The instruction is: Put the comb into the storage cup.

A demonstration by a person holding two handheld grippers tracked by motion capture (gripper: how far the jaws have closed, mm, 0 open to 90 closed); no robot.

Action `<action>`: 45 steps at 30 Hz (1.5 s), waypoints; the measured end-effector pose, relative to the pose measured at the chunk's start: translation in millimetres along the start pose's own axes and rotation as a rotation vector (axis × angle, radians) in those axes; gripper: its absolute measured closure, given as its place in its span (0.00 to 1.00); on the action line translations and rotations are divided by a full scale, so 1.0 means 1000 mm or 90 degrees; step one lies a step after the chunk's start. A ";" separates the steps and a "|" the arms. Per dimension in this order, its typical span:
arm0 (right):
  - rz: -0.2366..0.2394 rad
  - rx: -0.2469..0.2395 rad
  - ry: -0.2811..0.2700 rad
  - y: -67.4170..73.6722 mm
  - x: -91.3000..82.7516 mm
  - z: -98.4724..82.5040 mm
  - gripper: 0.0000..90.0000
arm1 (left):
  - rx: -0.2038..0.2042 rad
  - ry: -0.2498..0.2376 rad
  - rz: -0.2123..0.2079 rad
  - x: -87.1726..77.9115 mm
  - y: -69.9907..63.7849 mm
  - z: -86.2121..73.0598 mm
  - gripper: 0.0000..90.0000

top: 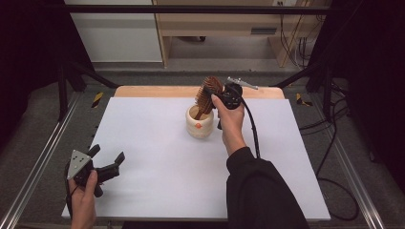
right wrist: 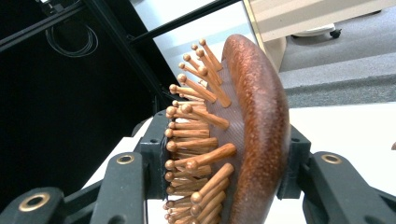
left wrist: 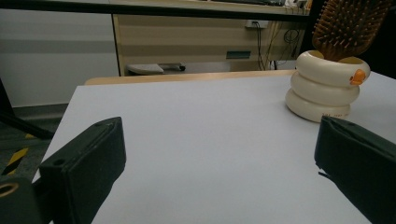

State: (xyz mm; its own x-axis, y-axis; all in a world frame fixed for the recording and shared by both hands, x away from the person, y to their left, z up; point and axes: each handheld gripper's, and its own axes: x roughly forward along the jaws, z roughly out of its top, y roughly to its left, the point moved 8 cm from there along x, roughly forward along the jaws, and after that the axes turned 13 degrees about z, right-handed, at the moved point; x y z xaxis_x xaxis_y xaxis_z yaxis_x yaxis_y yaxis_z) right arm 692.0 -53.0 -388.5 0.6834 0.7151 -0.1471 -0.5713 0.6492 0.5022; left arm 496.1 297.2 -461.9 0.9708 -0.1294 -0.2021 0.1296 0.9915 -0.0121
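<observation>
Nearest, at about seven o'clock on the white table (top: 157,191), the left gripper (top: 106,156) was held idle, its jaws spread wide with nothing between them. It was well apart from the work. Farther off, near twelve o'clock, a cream cup (top: 199,125) stood upright. A wooden brush (top: 209,93) was seen with its handle down in the cup and its long axis tilted slightly from upright. The right gripper (top: 213,93) was clamped across the brush head from three o'clock, one jaw on the bristles (right wrist: 194,135), one on the back. A straight lift or lowering along that axis was judged to be called for.
</observation>
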 end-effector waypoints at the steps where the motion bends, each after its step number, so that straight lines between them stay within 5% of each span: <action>1: 0.000 0.000 0.000 0.000 0.000 0.000 0.56 | 0.000 0.000 0.000 0.000 0.000 0.000 0.02; 45: 0.016 0.027 0.002 -0.013 -0.006 -0.001 0.53 | -0.002 0.003 0.000 0.000 0.000 -0.001 0.02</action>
State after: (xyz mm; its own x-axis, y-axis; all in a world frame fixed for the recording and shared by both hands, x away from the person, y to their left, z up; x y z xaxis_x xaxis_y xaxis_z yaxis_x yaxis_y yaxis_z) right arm 694.8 -65.5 -395.3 0.6678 0.7315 -0.1373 -0.5680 0.6201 0.5411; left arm 496.1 297.1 -462.7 0.9699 -0.1295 -0.2062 0.1291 0.9915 -0.0151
